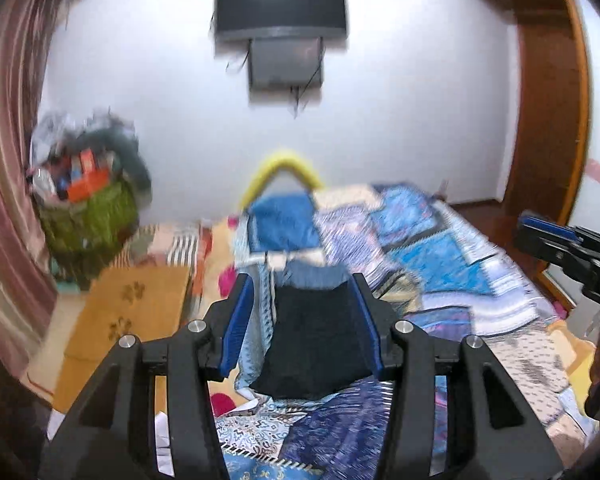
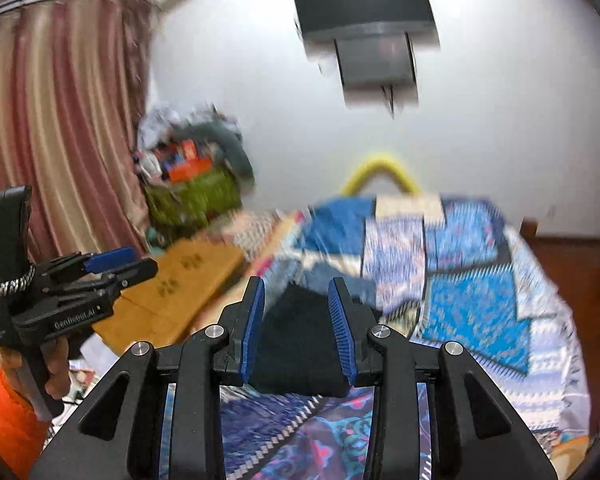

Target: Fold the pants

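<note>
Dark cloth: pants (image 1: 316, 340), navy-black, in a compact folded bundle, flat on the bed, seen through the gap of each claw in its own view.
Bed cover: patchwork quilt (image 1: 440, 248) in blues, white and purple, under the pants and spread across the whole bed.
Left gripper (image 1: 302, 284): raised above the bed, blue pads apart, released, nothing pinched between them; empty too in the right wrist view.
Right gripper (image 2: 296, 282): also above the bed, pads parted though narrower, released, no cloth pressed.
Holder: hand (image 2: 56, 372) wrapped around the left tool's handle, orange sleeve (image 2: 8, 420) below it.
Wall: white, with a dark television (image 1: 280, 0) mounted high.
Left side of room: striped pink-and-cream curtain (image 2: 60, 120); near it a green basket (image 1: 88, 220) heaped with clutter, blurred.
Far end of bed: yellow curved bar (image 1: 288, 164), against the wall.
</note>
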Available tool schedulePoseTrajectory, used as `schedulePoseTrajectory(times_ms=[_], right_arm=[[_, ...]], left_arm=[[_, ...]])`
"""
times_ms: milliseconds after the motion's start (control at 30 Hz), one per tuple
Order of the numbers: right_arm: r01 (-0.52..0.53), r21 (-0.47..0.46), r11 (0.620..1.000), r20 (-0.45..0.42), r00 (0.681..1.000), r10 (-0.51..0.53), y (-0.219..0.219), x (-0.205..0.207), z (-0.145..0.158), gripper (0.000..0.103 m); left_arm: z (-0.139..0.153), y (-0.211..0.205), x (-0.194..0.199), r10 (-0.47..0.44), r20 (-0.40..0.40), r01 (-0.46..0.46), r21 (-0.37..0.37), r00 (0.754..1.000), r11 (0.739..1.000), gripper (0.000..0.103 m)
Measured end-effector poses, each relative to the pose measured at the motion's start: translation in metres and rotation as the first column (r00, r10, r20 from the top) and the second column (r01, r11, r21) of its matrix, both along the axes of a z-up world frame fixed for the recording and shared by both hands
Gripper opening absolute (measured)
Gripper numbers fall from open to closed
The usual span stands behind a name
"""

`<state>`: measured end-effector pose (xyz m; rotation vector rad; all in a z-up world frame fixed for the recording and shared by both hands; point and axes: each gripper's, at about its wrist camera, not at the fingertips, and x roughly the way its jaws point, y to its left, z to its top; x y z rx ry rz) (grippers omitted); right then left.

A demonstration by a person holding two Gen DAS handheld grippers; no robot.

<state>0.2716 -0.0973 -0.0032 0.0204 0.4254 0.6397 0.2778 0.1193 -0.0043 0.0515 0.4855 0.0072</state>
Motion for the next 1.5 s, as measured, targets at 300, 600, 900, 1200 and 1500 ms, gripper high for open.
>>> schedulePoseTrajectory(times_ms=[300, 600, 900, 1200, 1500], right_arm=[[-0.058, 0.119, 0.991, 0.187, 0.982, 0.035, -0.022, -0.123, 0.053, 0.031], [-0.004, 0.103, 0.995, 0.258, 0.966, -0.023, -0.028, -0.175, 0.053, 0.051], [0.097, 0.093, 0.991, 0.286, 0.951, -0.12, -0.032, -0.182, 0.05, 0.099], [0.113, 0.082, 0.99, 0.285, 0.949, -0.132, -0.038, -0.191, 0.048, 0.102], [0.121, 0.082, 0.989, 0.273, 0.952, -0.139, -0.039, -0.194, 0.043, 0.102]], left_arm=[[0.059, -0.036, -0.135, -0.011, 0.218, 0.01, 0.005, 0.976, 1.0, 0.05], [0.069, -0.041, -0.208, 0.034, 0.336, -0.028, -0.023, 0.941, 0.999, 0.09], [0.064, -0.046, -0.224, 0.041, 0.346, -0.037, -0.018, 0.937, 0.999, 0.103], [0.057, -0.053, -0.226, 0.035, 0.337, -0.031, -0.016, 0.941, 0.999, 0.103], [0.052, -0.054, -0.226, 0.022, 0.329, -0.02, -0.011, 0.944, 1.0, 0.103]])
